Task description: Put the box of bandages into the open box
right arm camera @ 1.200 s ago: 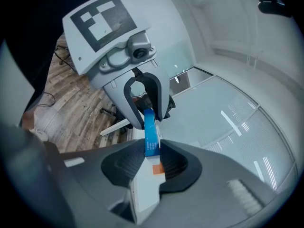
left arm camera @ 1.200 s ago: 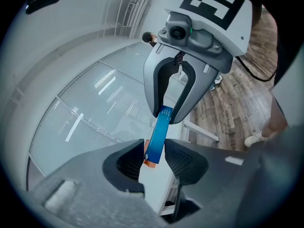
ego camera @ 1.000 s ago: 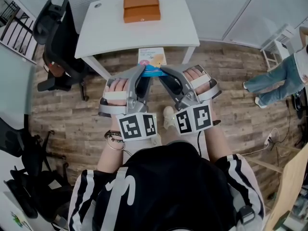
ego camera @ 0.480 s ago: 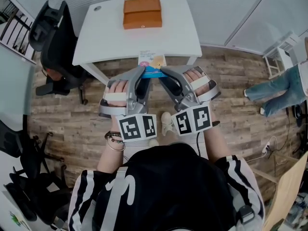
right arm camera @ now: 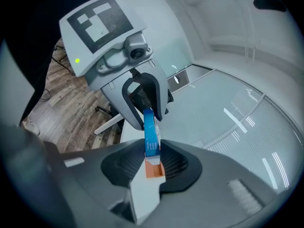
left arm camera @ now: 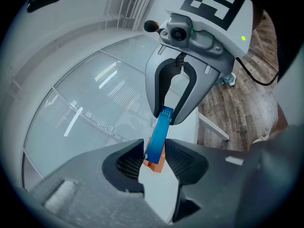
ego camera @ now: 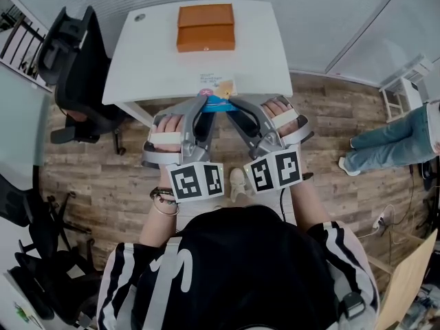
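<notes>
The box of bandages (ego camera: 218,90), flat with a blue edge and a pale printed top, hangs between my two grippers at the near edge of the white table (ego camera: 151,53). My left gripper (ego camera: 204,102) is shut on its left end and my right gripper (ego camera: 236,104) on its right end. In the left gripper view the blue box (left arm camera: 159,134) stands edge-on between my left gripper's (left arm camera: 154,156) pads, with the right gripper (left arm camera: 170,117) clamped on its far end. The right gripper view mirrors this: the box (right arm camera: 150,137), my right gripper (right arm camera: 151,158). The orange open box (ego camera: 205,27) lies at the table's far side.
A black office chair (ego camera: 75,53) stands left of the table. A person in jeans (ego camera: 392,143) is at the right, near a small white shelf (ego camera: 405,91). A small round object (ego camera: 140,17) sits at the table's far left corner. Wood floor lies below.
The table and the orange box have drawn nearer in the head view; the bandage box now overlaps the table's near edge. The person in jeans has shifted. Both grips are unchanged.
</notes>
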